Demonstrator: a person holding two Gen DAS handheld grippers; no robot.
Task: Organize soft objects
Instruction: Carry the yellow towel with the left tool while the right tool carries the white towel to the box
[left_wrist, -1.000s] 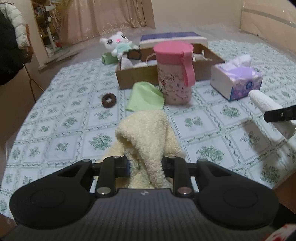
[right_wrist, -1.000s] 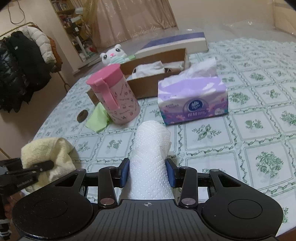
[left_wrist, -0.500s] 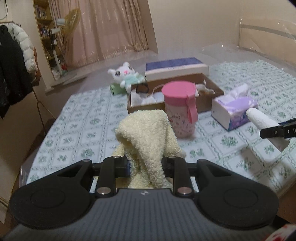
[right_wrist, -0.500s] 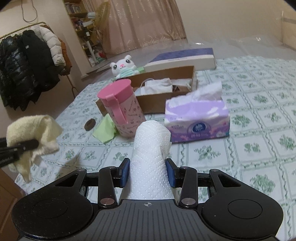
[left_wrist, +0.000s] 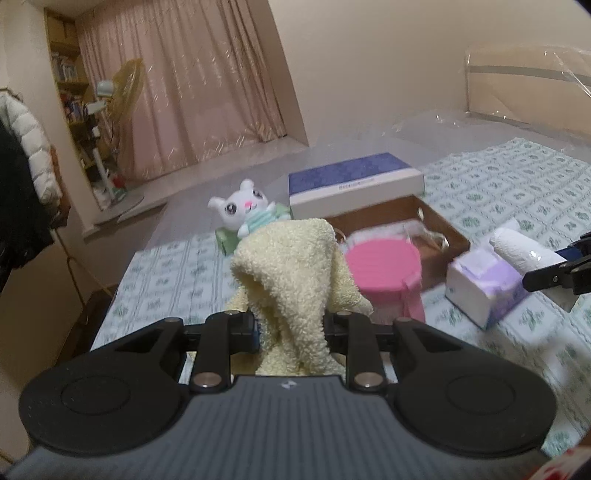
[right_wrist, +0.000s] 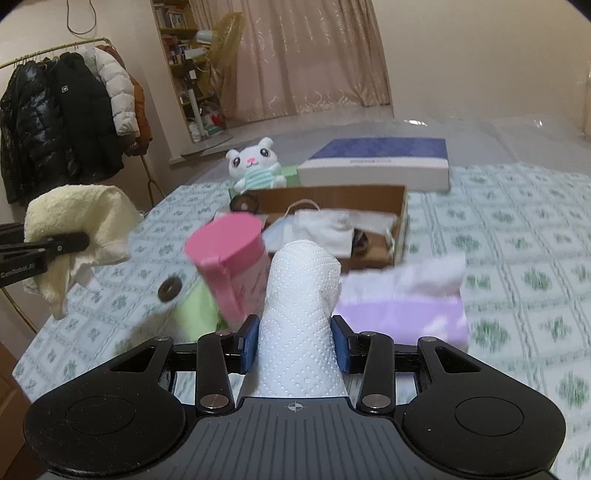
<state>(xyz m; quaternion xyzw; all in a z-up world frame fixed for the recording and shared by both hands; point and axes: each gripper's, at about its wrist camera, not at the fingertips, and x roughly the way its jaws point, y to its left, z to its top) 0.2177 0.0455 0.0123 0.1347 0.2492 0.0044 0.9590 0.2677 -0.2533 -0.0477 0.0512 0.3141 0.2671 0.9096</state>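
Above the near part of the patterned table (right_wrist: 517, 229), the left gripper (left_wrist: 291, 328) is clamped on a cream towel (left_wrist: 291, 266) and the right gripper (right_wrist: 295, 339) pinches a white paper towel (right_wrist: 303, 295), both lifted clear of the cloth. The likely goal is the cardboard box (right_wrist: 332, 195) beyond the pink cup (right_wrist: 229, 254). To do this well, carry each piece high over the cup and the tissue pack (right_wrist: 402, 310), then lower it fully inside before letting go, one hand at a time. Counted: two held cloths, one green cloth (right_wrist: 192, 314) lying left of the cup, one plush toy (right_wrist: 255, 162), one brown ring (right_wrist: 169, 290) on the table.
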